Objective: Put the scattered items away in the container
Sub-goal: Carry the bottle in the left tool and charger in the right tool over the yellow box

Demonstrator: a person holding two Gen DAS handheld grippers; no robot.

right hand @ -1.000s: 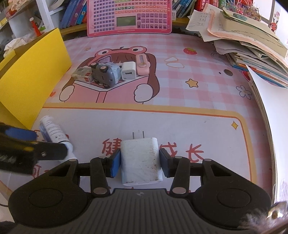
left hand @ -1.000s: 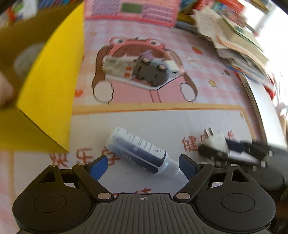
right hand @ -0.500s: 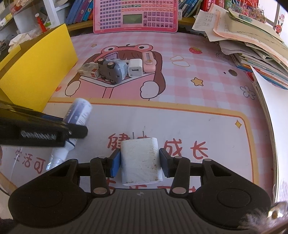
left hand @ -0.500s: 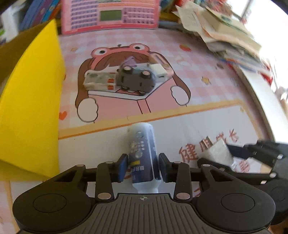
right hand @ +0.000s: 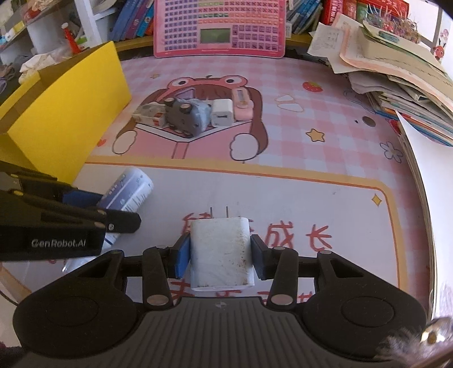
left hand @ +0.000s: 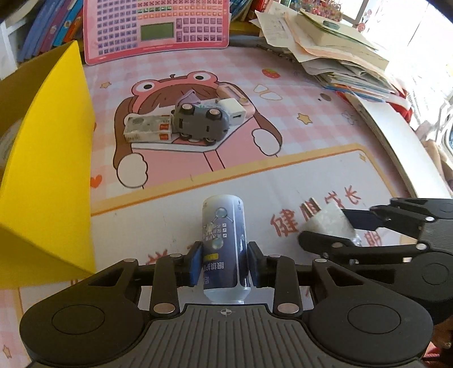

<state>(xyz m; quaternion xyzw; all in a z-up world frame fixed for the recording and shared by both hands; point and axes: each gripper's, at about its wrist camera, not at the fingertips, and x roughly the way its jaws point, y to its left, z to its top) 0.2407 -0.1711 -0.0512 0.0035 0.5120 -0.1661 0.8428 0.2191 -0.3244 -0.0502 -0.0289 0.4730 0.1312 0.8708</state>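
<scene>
My left gripper (left hand: 224, 264) is shut on a white and navy bottle (left hand: 223, 240) and holds it above the mat, base pointing forward. My right gripper (right hand: 220, 259) is shut on a white plug charger (right hand: 220, 252), prongs forward. The yellow cardboard box (left hand: 51, 169) stands open at the left; it also shows in the right wrist view (right hand: 65, 119). On the mat's cartoon picture lie a small white box (left hand: 147, 128), a grey toy car (left hand: 201, 123), a small white charger (left hand: 233, 110) and a pink case (left hand: 235, 94).
A pink toy keyboard (left hand: 155, 25) leans at the back. A stack of books and papers (left hand: 334, 48) fills the back right. A white board (left hand: 402, 147) lies along the right edge. Shelves with books stand behind the box (right hand: 56, 36).
My left gripper closed on the bottle, which lay slanted on the mat, and lifted it. My right gripper kept hold of the charger and rose slightly.
</scene>
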